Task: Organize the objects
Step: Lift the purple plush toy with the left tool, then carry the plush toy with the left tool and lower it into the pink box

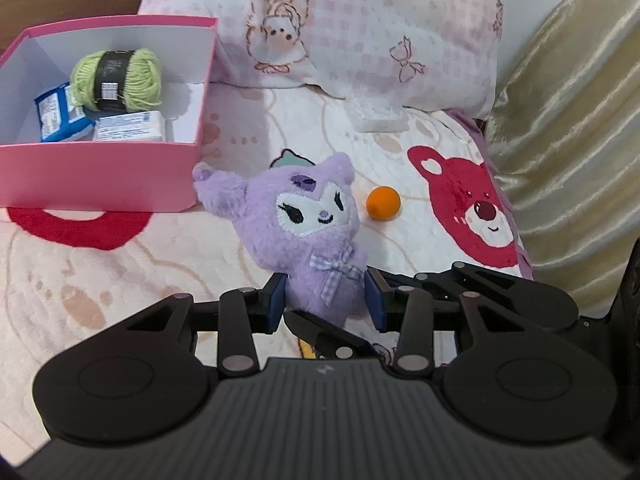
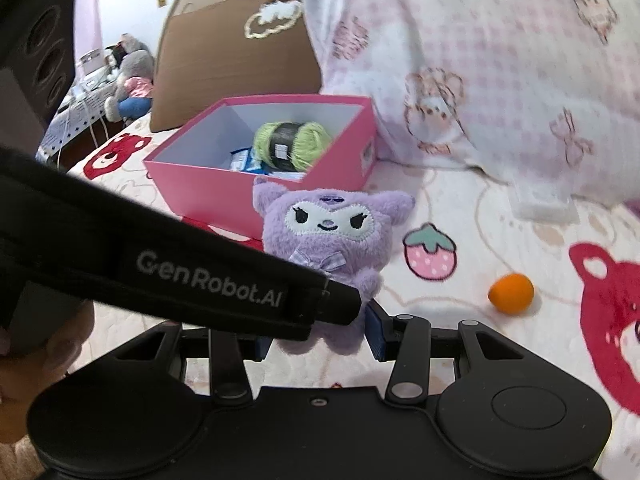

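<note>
Yarn, a green ball (image 1: 117,79), and small packets already lie in the pink cardboard box (image 1: 96,172). Both my left claw (image 1: 326,306) and right claw (image 2: 320,336) clench the fluffy purple plush doll (image 1: 308,232), lifted beside the box; the small orange ball (image 1: 383,203) waits on the bed.

Both wrist cameras look steeply down, close over the bed (image 1: 120,280), sharing the purple plush (image 1: 308,236) and pink box (image 1: 100,176).

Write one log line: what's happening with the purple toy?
left gripper: shut on purple plush toy | right gripper: shut on it too | pink box: open | orange ball: on bed
</note>
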A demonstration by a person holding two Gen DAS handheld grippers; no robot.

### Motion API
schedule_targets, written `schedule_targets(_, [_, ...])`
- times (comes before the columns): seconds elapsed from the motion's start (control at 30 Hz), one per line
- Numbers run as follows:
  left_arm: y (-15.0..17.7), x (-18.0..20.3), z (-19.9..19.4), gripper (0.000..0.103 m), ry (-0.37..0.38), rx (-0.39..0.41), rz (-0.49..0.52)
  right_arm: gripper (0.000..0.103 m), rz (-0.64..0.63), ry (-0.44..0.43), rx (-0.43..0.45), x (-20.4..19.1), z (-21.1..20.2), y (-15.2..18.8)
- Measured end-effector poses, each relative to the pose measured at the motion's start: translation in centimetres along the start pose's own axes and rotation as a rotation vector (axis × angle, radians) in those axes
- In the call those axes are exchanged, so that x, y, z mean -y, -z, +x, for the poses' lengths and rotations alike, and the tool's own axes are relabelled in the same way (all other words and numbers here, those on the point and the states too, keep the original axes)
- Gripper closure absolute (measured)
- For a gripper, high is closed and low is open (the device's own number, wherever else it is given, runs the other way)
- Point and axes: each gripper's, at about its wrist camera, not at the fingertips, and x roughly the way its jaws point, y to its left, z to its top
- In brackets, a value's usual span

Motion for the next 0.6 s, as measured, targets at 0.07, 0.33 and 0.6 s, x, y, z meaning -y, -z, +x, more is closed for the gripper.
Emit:
schedule_targets(0.07, [0.2,-0.4,-0.6,0.063,-0.002,0.005,-0.006,0.053,-0.009,-0.010,0.001,-0.5,-0.1,-0.2])
schedule_targets(0.33, [0.3,-1.5,-3.1,0.063,-0.024,0.051,-0.032,0.053,-0.065,-0.039,-0.002,-2.7,-0.7,-1.9])
schedule_targets(0.6, [-0.6,-2.9,-5.4,0.063,-0.047,0.086,-0.024,0.053,-0.100,-0.064,-0.009,-4.7,-0.2,-4.2])
